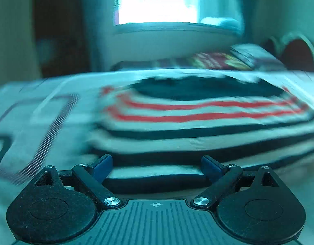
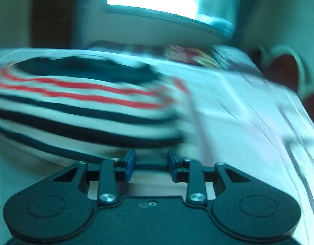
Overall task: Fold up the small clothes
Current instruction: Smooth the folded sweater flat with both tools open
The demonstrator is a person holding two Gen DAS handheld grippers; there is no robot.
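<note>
Bright window light (image 1: 157, 0) fills the far wall in the left wrist view, above a pale printed sheet (image 1: 44, 110) covering the surface. On it lies the striped garment (image 1: 197, 122), white with red and dark bands, blurred. The left gripper (image 1: 157, 167) has its jaws spread wide, the garment's near edge lying between them, no pad pressing it.

From the right wrist view, the striped garment (image 2: 85, 106) sits to the left on the sheet (image 2: 248, 112). The right gripper (image 2: 150, 163) keeps its jaws narrow with a gap; whether cloth is pinched cannot be told.
</note>
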